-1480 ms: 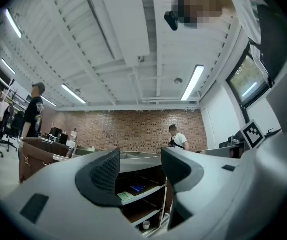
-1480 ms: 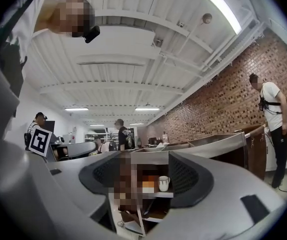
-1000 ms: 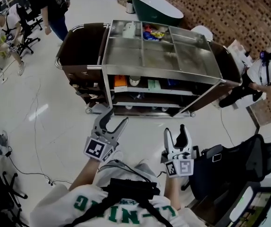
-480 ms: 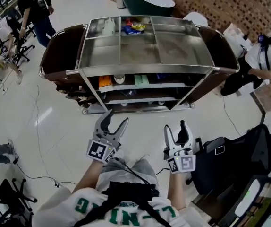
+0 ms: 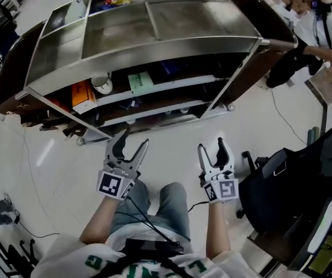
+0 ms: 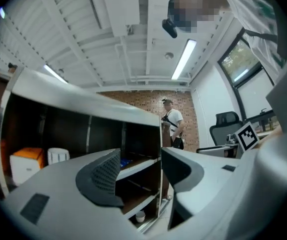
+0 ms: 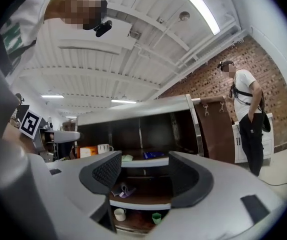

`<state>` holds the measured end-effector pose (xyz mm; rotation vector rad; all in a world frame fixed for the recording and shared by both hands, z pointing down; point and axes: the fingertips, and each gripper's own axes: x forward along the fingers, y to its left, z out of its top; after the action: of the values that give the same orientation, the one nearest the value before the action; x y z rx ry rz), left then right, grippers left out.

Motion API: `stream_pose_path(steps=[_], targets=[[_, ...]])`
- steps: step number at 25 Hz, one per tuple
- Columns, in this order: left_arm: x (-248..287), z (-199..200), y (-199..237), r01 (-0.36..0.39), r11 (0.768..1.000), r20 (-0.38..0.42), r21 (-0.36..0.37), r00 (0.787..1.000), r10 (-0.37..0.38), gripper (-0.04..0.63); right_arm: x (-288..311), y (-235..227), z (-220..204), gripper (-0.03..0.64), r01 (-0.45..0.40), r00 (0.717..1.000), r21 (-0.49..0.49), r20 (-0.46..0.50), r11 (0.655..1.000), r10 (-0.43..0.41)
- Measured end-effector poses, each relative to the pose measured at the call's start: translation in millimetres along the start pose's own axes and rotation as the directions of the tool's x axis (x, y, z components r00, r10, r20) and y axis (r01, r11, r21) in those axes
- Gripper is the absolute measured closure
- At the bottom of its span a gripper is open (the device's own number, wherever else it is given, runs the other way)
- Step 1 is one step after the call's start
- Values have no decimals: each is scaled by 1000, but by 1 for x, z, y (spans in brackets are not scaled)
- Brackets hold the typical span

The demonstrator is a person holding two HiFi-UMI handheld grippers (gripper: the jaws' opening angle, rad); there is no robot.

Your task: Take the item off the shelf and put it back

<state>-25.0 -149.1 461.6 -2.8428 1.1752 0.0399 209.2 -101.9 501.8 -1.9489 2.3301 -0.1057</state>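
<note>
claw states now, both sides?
Left claw: open, nothing between the jaws.
Right claw: open, nothing between the jaws.

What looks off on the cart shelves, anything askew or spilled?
Nothing stands out. The orange box, white cup and green packet sit side by side on the upper shelf of the cart; no spill shows.

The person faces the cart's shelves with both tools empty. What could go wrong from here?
1. The orange box, white cup and green packet sit close together on one shelf; reaching for one could knock another.
2. The cart's metal top lies close above that shelf, so the left tool might strike its edge.
</note>
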Motion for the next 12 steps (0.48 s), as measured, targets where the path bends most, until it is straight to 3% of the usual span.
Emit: stream_pose_path(steps=[6,12], targets=[[48,-173,19,-59,998,-17,-37,998,59,360,34,-55,-183,316,12,998,16,-55,1000,-11],[69,-292,46,-114,993,17,-30,993,114,360,81,-87,-329,316,-7,998,-20,-68,1000,5]])
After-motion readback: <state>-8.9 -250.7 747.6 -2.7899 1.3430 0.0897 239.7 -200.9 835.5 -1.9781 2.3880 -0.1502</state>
